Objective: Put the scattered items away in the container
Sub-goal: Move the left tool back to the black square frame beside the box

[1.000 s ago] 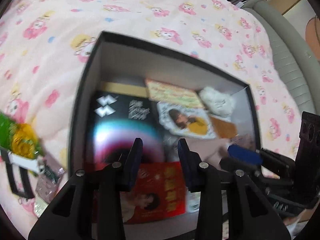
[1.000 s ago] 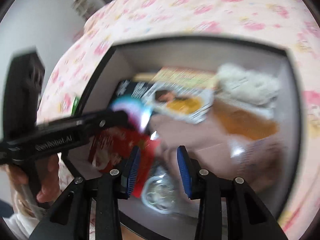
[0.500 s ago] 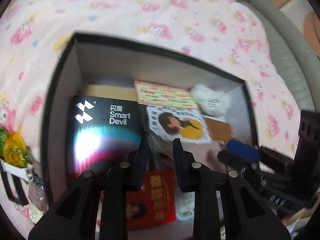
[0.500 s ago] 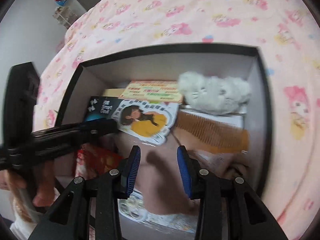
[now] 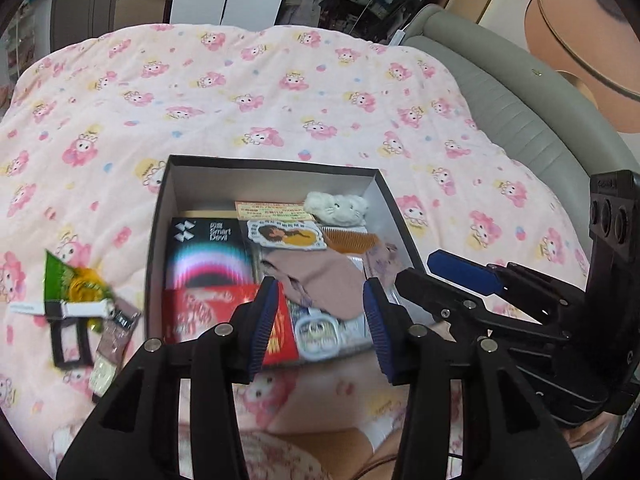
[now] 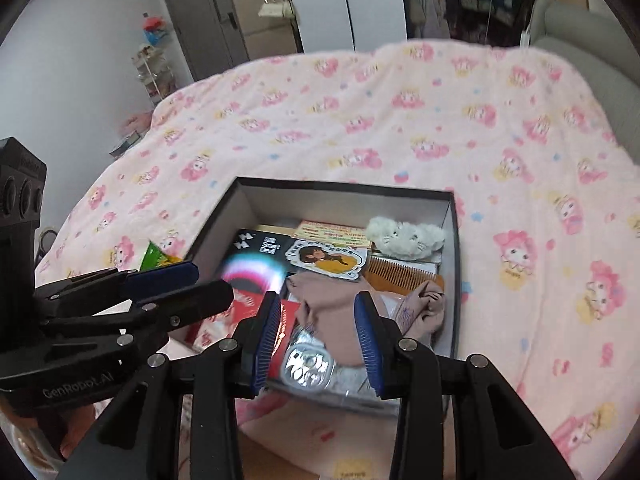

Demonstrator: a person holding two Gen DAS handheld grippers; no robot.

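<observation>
A: Which step does this look like?

B: A gap between placements, by the look of it. The left gripper and the right gripper both hang above the near edge of the black box on the bed, and neither carries anything. The left one's fingers are spreading apart with nothing between them; the right one's stand parted and bare.

A: And the items?

B: Most lie inside the box: a dark carton, a red packet, a pink cloth, a comb, a white plush. A small heap is still out on the quilt, just left of the box: a green-and-yellow packet, a black clip, a brownish sachet.

A: So the next move?

B: Probably the left gripper swinging over to that heap, lowering onto one flat piece and pinching an edge, since the soft quilt gives little to press against.

A: Any change from a second ago?

B: Both cameras then sat close over the box's contents; now they have pulled up and back, so the whole bed and the room beyond show. The left fingers were narrower half a second ago.
</observation>
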